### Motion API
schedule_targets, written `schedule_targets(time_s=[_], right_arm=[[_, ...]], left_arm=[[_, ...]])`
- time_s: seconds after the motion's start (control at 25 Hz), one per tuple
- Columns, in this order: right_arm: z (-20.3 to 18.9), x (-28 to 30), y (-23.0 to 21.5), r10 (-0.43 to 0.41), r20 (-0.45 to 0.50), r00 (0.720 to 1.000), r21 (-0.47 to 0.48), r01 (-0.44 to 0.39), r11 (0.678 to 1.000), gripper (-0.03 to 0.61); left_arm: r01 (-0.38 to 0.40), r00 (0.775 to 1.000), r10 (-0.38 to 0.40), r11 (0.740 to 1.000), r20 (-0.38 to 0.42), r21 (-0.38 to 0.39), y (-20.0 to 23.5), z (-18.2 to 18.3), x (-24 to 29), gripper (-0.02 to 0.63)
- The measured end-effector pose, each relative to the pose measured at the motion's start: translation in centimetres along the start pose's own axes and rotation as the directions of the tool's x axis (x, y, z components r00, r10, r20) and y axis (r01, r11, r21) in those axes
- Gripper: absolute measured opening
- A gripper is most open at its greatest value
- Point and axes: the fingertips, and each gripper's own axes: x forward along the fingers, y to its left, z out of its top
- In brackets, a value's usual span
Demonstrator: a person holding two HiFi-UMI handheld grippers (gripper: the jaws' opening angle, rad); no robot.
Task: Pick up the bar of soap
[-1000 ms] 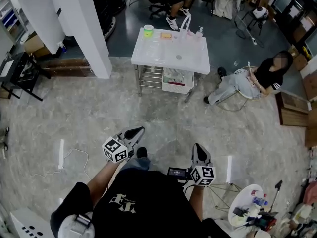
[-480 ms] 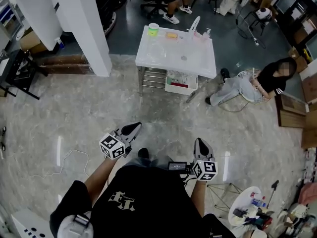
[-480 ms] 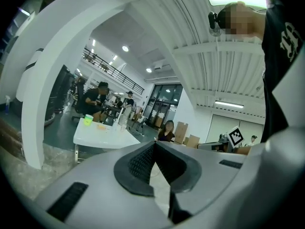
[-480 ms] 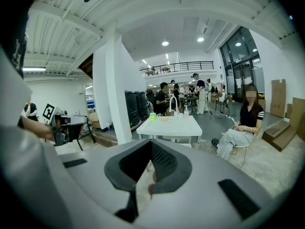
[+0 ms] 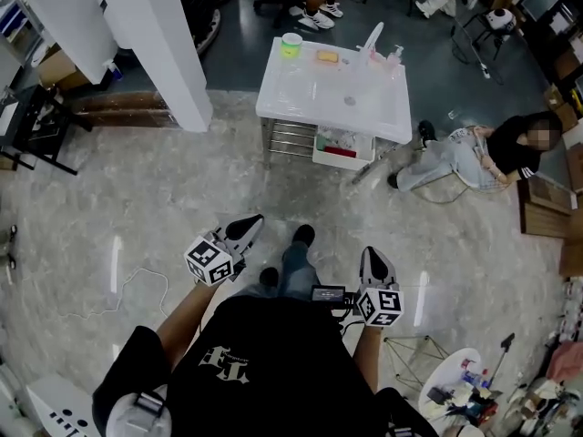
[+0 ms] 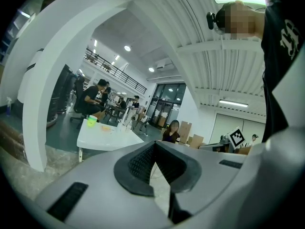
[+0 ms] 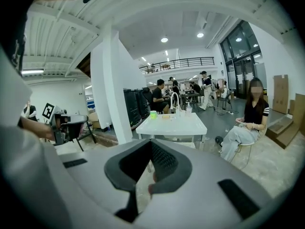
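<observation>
— Where is the soap?
— The soap (image 5: pixel 328 57), an orange bar, lies on the white worktop (image 5: pixel 301 107), well ahead of both tools. It is at the edge farthest from them, and neither tool touches it.
— What sits around it?
— Seen from the tools' side, a green cup (image 5: pixel 291 45) stands near it on the left. A white tap (image 5: pixel 373 36) rises to its right, with a small bottle (image 5: pixel 397 55) just beyond. A basin (image 5: pixel 337 85) is sunk into the worktop, nearer the tools than the soap.
— And the left tool?
— The left tool (image 5: pixel 246 230) is held low over the marble floor (image 5: pixel 137 198). It points ahead and a little right, toward the worktop. In the left gripper view its jaws are pressed together at the tips, with nothing between them.
— The right one?
— The right tool (image 5: pixel 372 264) is level with it and well apart from it, also pointing ahead. In the right gripper view its pads meet at the tips too, and it carries nothing. The worktop shows straight ahead past the jaws.
— Anything under the worktop?
— A metal rack (image 5: pixel 287 139), and beside it a white basket (image 5: pixel 344 146) holding things I can't make out.
— What else is about?
— A white pillar (image 5: pixel 155 44) stands ahead and to the left of the left tool. A seated person (image 5: pixel 506 148) is ahead and to the right of the right tool, near the worktop's right side.
</observation>
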Motion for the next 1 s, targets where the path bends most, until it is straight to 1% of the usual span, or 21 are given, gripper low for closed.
schedule_targets(time_s=[0.16,0.32,0.52,0.8,1.0], right_arm=[[1.4,3.5,-1.3,0.025,0.026,0.999,0.039,-0.026,0.999,0.005],[3.5,7.6,-3.0,0.045,0.027,0.999,0.014,-0.046,0.999,0.005],[6.6,11.5,-5.8,0.046,0.046,0.998,0.026,-0.047,0.999,0.005],[9.3,14.5,-10.5,0.026,0.103,0.994,0.07,-0.034,0.997,0.005],[10.7,15.5,-14.3,0.02,0.121,0.992,0.086,-0.031,0.996,0.005]], left_arm=[[-0.018,1.0,0.018,1.0,-0.002,0.009,2.2,0.9,2.3,0.008],[-0.036,0.999,0.036,0.999,-0.001,0.014,4.6,2.6,5.4,0.008],[-0.042,0.999,0.043,0.999,-0.004,0.027,7.1,4.8,9.5,0.008],[-0.037,0.999,0.039,0.996,-0.027,0.08,8.6,7.5,14.9,0.008],[-0.037,0.999,0.039,0.995,-0.03,0.093,8.7,9.0,19.1,0.008]])
